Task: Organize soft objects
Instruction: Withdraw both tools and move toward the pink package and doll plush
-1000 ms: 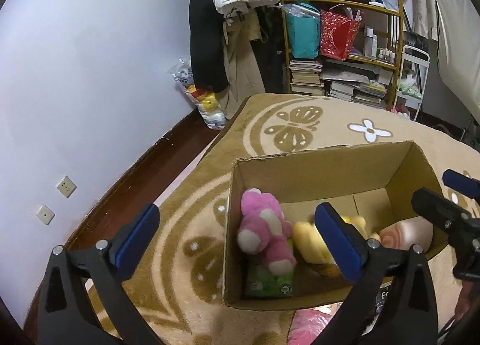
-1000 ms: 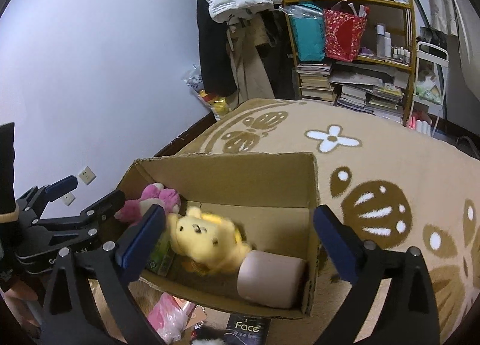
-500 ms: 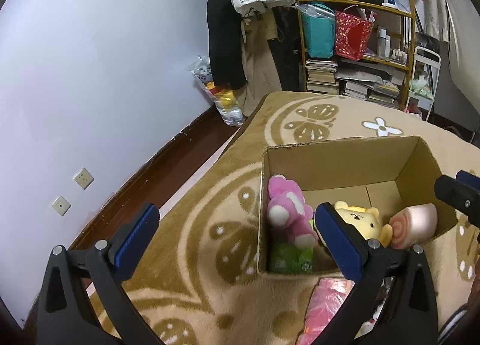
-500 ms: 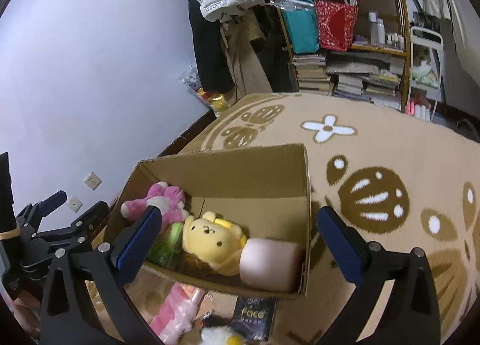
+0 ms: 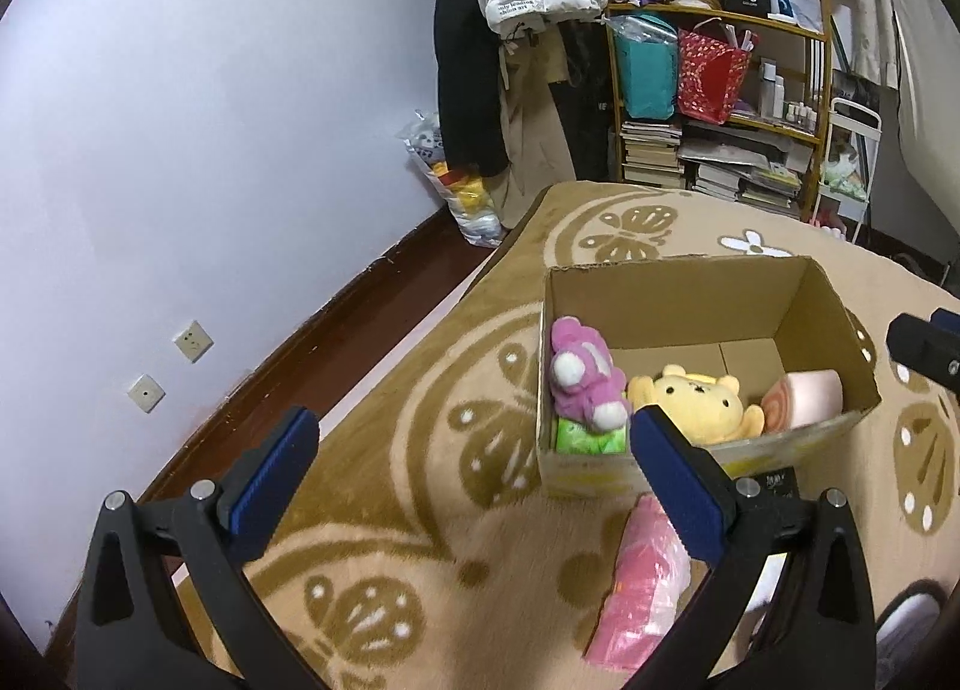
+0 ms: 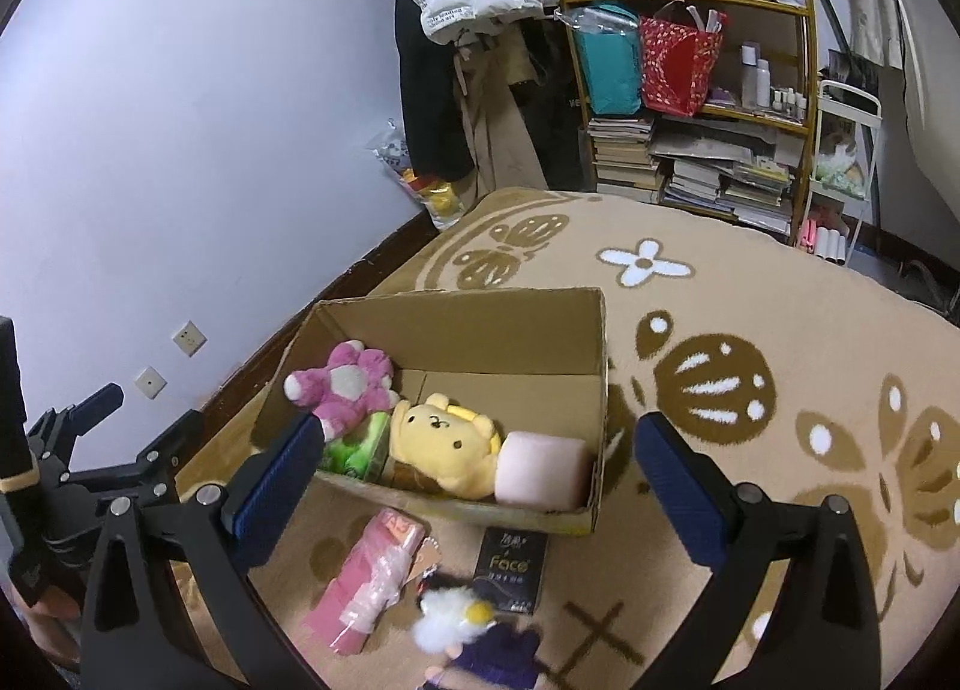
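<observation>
Hovering short of the box (image 6: 456, 342), both claws spread wide and empty: left gripper (image 5: 468, 465) over bare rug (image 5: 420, 546), right gripper (image 6: 480, 468) over the box's near rim.

Left to right in the box: pink plush (image 6: 345, 384) on a green pack (image 6: 360, 450), yellow bear (image 6: 447, 444), pink roll (image 6: 543, 471) against the right wall. Back half of the box is free.

Loose on the rug in front of the box, left to right: pink pack (image 6: 366, 576), white-and-purple plush (image 6: 474, 636), black "Face" pack (image 6: 510, 564).

Looks like between picks: three or four items in, three out. Likely next: drop a gripper to the pink pack or the plush, pinch, lift over the near wall, release at the back.

Clearance: the near wall is low. Loose items sit close together and just beside the box, so come straight down to avoid nudging neighbours. Open rug to the right; wall (image 5: 210, 150) is well off to the left.
</observation>
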Demonstrator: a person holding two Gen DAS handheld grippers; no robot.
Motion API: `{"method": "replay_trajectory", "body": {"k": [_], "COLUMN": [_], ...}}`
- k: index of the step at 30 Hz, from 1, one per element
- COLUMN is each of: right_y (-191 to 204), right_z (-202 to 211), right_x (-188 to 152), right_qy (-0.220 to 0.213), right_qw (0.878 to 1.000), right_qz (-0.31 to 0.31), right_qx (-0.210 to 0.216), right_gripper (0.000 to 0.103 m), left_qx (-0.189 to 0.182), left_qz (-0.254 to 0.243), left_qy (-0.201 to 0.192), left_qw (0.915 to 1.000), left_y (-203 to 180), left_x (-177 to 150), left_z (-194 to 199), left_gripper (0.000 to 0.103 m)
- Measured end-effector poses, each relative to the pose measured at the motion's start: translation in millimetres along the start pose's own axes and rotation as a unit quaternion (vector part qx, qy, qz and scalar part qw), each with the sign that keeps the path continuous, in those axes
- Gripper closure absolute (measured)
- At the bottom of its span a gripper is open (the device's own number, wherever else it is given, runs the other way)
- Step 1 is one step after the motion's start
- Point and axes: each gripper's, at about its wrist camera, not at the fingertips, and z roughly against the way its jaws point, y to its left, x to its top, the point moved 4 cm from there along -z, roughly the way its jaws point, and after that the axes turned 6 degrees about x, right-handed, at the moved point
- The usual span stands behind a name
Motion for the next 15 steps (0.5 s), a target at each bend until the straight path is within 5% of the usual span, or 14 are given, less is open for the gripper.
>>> {"method": "replay_trajectory", "body": {"k": [15], "right_y": [9], "right_z": [28], "right_x": [-41], "right_qy": [0.013], "right_qw": [1.000], "right_qz": [-0.008], "right_qx": [0.012], "right_gripper": [0.000], "left_qx": [-0.036], "left_qz": [0.002], "left_qy": [0.028], "left_qw": [0.9990], "left_y": [-1], "left_x": [-36], "left_z": [25], "left_gripper": [0.000]}}
